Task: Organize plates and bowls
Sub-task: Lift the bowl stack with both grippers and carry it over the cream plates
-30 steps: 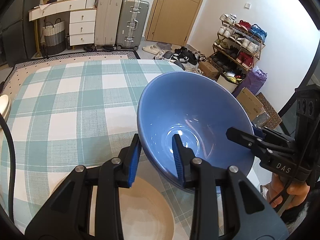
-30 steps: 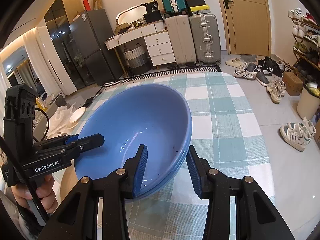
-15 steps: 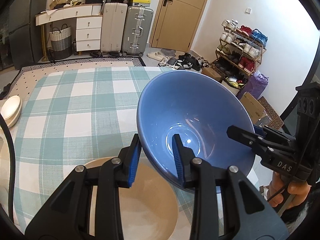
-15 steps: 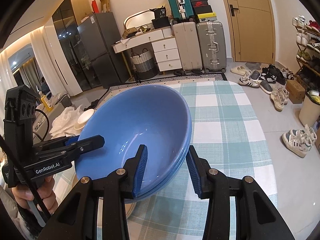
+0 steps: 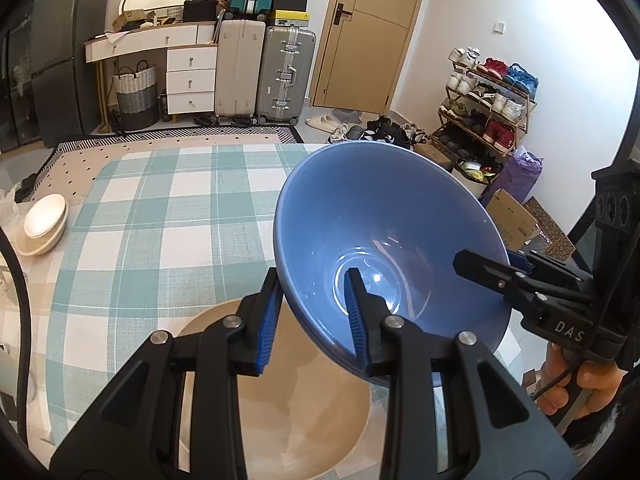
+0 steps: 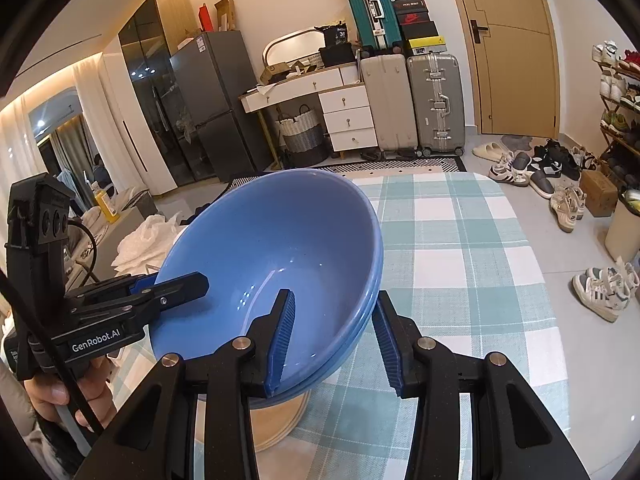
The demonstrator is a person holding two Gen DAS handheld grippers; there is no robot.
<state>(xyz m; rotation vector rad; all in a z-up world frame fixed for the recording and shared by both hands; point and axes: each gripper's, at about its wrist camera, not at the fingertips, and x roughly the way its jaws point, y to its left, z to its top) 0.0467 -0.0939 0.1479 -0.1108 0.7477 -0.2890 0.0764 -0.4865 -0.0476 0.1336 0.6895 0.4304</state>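
Both your grippers, left (image 5: 314, 304) and right (image 6: 334, 330), have their fingers pinching the stacked blue bowls (image 5: 384, 232), held tilted above the beige bowl (image 5: 288, 408). Uneven pull could slip a rim and drop them onto it.

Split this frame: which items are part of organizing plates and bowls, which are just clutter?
Job:
- blue bowls, clamped by left gripper and right gripper
- beige bowl underneath
- cream bowls at table edge

Clutter:
- suitcases
- shoe rack
- laundry basket

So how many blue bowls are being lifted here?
2, nested: the right wrist view shows two rims, the inner bowl in an outer bowl. Both hand-held grippers clamp opposite rims, above a beige bowl. More could be hidden.
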